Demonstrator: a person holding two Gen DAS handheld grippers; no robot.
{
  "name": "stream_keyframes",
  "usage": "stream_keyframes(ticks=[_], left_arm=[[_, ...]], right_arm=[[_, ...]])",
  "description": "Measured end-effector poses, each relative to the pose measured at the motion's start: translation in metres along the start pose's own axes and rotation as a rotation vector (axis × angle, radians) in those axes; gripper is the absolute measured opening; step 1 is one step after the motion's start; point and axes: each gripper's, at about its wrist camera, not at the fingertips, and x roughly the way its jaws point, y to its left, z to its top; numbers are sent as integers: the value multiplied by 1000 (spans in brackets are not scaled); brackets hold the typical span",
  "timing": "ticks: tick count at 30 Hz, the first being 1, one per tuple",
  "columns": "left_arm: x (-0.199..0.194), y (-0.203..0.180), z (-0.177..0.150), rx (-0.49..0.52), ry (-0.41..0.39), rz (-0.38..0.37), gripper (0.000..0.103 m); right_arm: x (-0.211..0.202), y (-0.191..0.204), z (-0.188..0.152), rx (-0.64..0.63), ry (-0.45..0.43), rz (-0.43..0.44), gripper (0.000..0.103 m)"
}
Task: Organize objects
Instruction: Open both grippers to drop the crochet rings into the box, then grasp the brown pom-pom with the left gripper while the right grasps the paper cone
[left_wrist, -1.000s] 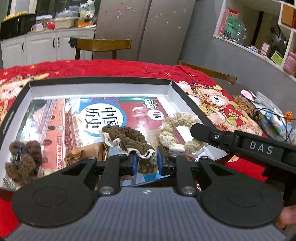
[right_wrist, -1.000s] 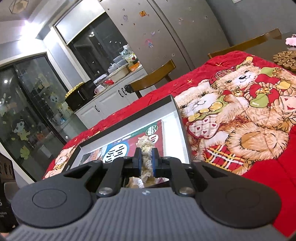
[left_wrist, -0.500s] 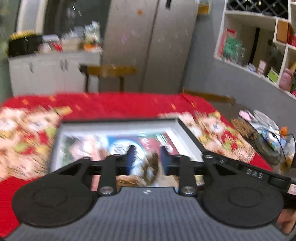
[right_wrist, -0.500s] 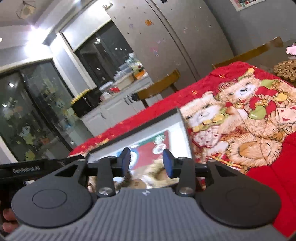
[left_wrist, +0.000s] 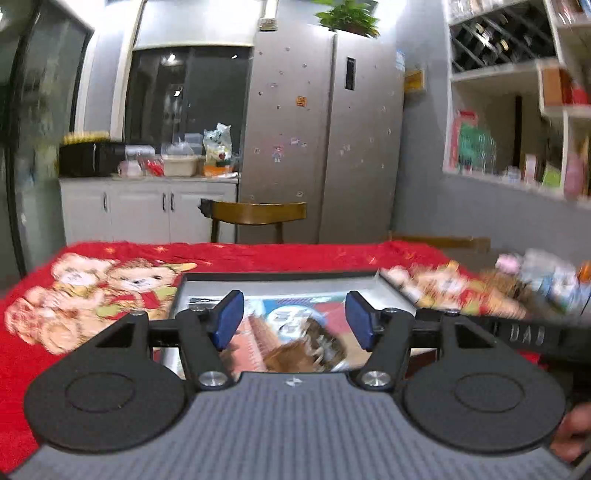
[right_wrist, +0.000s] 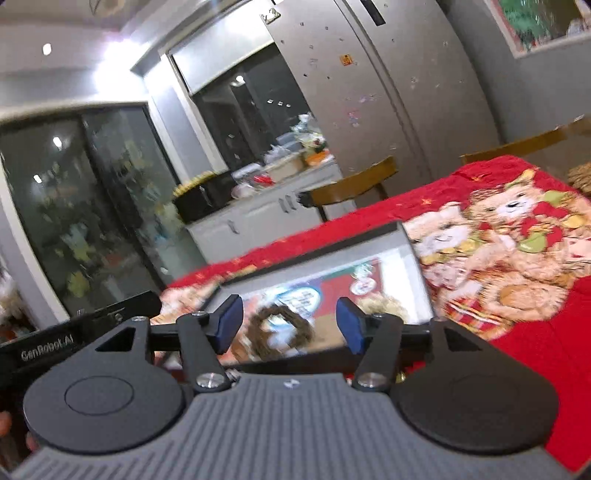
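Both my grippers, left and right, have let go and lifted, jaws wide apart and empty. Brown scrunchie and, apparently, cream scrunchie lie inside the shallow box; placing looks finished.

Steel fridge, wood chair, white cabs

Home kitchen, fridge, cabinets

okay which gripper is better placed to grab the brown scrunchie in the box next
Probably the left. The left gripper is open with the brown scrunchie lying just below its fingers. The right gripper, also open, sees it left of center.
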Motion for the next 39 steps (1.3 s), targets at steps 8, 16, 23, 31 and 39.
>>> stream_keyframes(ticks=[8, 16, 23, 31, 39], left_arm=[[6, -12, -26, -32, 187, -30, 67], [12, -12, -56, -31, 253, -57, 67], [25, -19, -68, 31, 280, -40, 67], [23, -17, -67, 42, 274, -47, 50], [23, -13, -67, -1, 268, -63, 41]], right_arm=[[2, 4, -15, 30, 56, -5, 70], [10, 6, -27, 28, 182, 66, 70], [8, 14, -35, 12, 250, 98, 70], [16, 11, -46, 20, 266, 135, 75], [17, 6, -46, 72, 242, 142, 73]])
